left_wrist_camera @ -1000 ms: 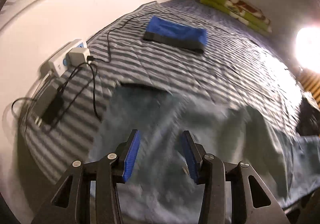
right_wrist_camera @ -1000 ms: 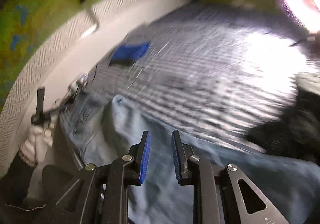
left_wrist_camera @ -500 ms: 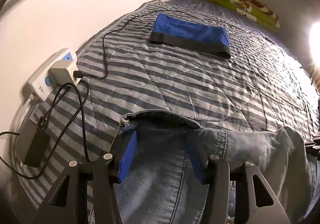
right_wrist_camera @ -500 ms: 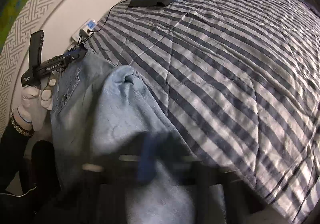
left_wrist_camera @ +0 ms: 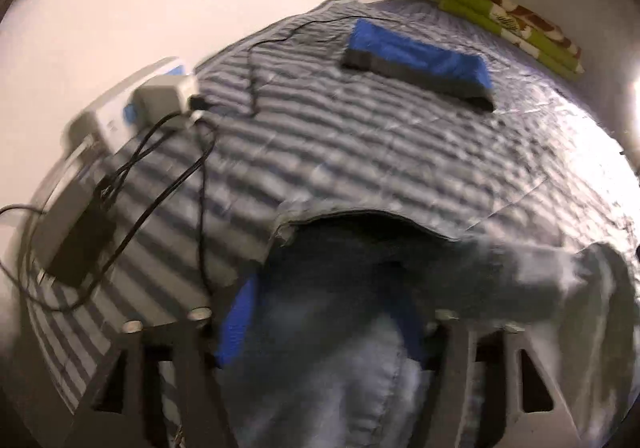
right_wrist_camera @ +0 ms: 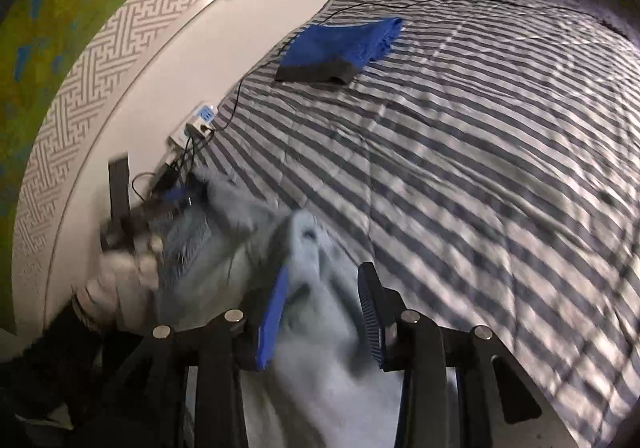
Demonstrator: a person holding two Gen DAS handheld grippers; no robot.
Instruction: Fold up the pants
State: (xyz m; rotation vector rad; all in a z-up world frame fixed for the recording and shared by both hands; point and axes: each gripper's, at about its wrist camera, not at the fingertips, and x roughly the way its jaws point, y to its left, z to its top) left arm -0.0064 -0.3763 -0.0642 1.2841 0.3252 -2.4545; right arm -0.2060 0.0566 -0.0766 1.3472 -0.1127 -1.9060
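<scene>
Blue jeans (left_wrist_camera: 344, 376) lie on the striped quilt (left_wrist_camera: 360, 136), their open waist edge (left_wrist_camera: 360, 214) toward the far side. My left gripper (left_wrist_camera: 326, 328) sits low over the waist; its jaws are opening and denim lies loose between them, the right pad hidden by cloth. In the right wrist view a pale fold of the jeans (right_wrist_camera: 316, 360) bunches up between my right gripper's (right_wrist_camera: 322, 312) blue pads (right_wrist_camera: 272, 322); these jaws are opening too. The left gripper (right_wrist_camera: 120, 204) shows blurred at the left, held by a gloved hand (right_wrist_camera: 124, 272).
A white power strip (left_wrist_camera: 132, 108), a black adapter (left_wrist_camera: 80, 248) and cables lie by the wall at the quilt's left edge. A folded blue garment (left_wrist_camera: 416, 64) rests further back. Green patterned bedding (left_wrist_camera: 512, 24) is stacked in the far corner.
Both grippers came down to the quilt with the jeans. The left jaws have spread wider. The right gripper swung in over the pale fold and its jaws stand further apart.
</scene>
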